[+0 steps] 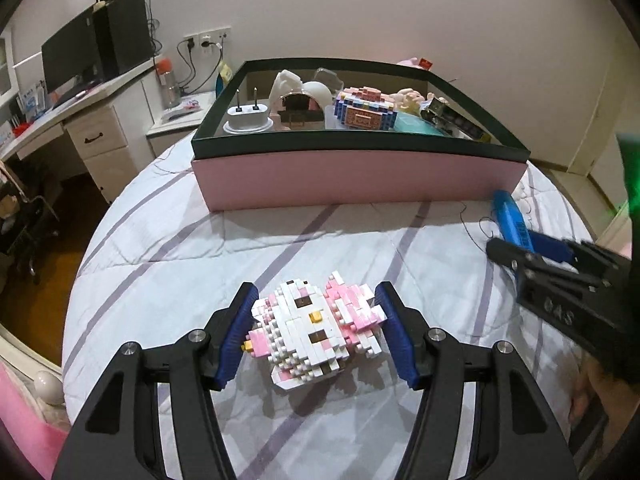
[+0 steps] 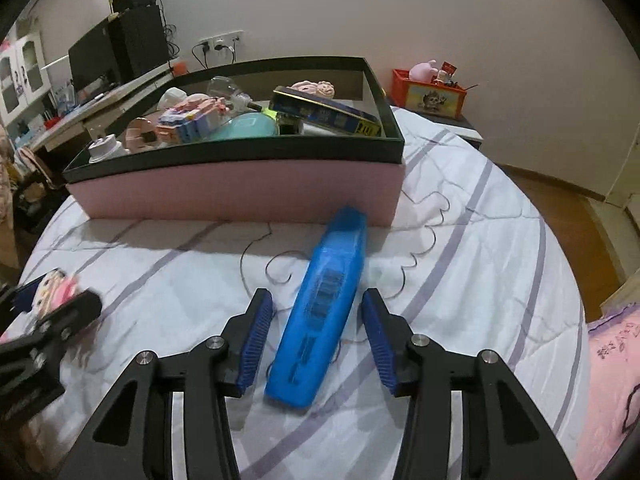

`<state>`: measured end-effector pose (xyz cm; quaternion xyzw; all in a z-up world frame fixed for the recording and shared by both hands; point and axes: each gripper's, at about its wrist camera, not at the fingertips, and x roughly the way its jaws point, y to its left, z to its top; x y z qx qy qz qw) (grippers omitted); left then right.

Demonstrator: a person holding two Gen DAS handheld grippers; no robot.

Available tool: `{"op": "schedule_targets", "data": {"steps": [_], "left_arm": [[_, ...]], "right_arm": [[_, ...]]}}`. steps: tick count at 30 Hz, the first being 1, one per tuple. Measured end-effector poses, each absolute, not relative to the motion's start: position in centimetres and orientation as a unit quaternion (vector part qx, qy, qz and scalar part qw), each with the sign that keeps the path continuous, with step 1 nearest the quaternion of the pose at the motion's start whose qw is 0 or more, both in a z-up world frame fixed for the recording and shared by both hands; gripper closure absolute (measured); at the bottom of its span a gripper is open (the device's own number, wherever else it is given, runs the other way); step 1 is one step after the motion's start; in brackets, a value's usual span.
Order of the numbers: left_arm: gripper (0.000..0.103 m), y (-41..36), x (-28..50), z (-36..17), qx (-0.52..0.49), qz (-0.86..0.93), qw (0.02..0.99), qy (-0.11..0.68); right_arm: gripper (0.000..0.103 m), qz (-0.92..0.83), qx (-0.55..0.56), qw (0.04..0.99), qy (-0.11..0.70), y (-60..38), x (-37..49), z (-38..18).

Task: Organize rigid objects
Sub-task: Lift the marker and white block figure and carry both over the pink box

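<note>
The left hand-held gripper (image 1: 316, 332) is clamped on a pink-and-white brick-built figure (image 1: 316, 330): both blue pads (image 1: 236, 340) press against its sides, and the figure sits squarely between them, low over the striped bed cover (image 1: 200, 248). The right hand-held gripper (image 2: 316, 340) stands released, its jaws spread to either side of a long blue case (image 2: 320, 312) that lies flat on the bed; a clear gap shows between each pad and the case, so nothing is gripped. The case runs lengthwise away from that gripper, its near end between the fingers and its far end just beside the front wall of the pink box with a dark rim (image 2: 240, 196). In the left wrist view the same blue case (image 1: 514, 226) lies off to the right, beyond the figure, with the right gripper over its near end. The box (image 1: 360, 180) stands on the bed beyond both grippers and already holds a white plug adapter (image 1: 246, 118), a multicoloured brick model (image 1: 364, 110), a teal case (image 2: 248, 126) and a dark blue flat tin (image 2: 328, 114).
</note>
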<state>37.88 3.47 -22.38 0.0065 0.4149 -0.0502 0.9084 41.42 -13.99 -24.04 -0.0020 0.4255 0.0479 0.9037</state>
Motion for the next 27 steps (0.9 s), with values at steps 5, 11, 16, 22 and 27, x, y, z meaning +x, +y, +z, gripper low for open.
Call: {"op": "schedule_targets", "data": {"steps": [5,11,16,22,27], "left_arm": [[0.041,3.6,37.0,-21.7,0.0,-0.053,0.912,0.408],[0.041,3.5,34.8,-18.8,-0.006,-0.064,0.928,0.367],[0.041,4.2,31.6,-14.8,-0.027,-0.066,0.95,0.303],[0.041,4.0,27.0,-10.2,-0.024,-0.057,0.974,0.219],[0.041,4.4,23.7,-7.2,-0.023,-0.027,0.987,0.157]], "right_arm": [[0.077,0.07,0.003,0.909,0.412,-14.2,41.0,-23.6],[0.077,0.112,0.03,0.931,0.347,-14.4,36.7,-20.3],[0.076,0.13,0.05,0.948,0.287,-14.9,32.8,-16.1],[0.076,0.124,0.035,0.971,0.202,-14.7,28.2,-11.4],[0.076,0.105,0.017,0.983,0.15,-14.0,25.5,-9.4]]}}
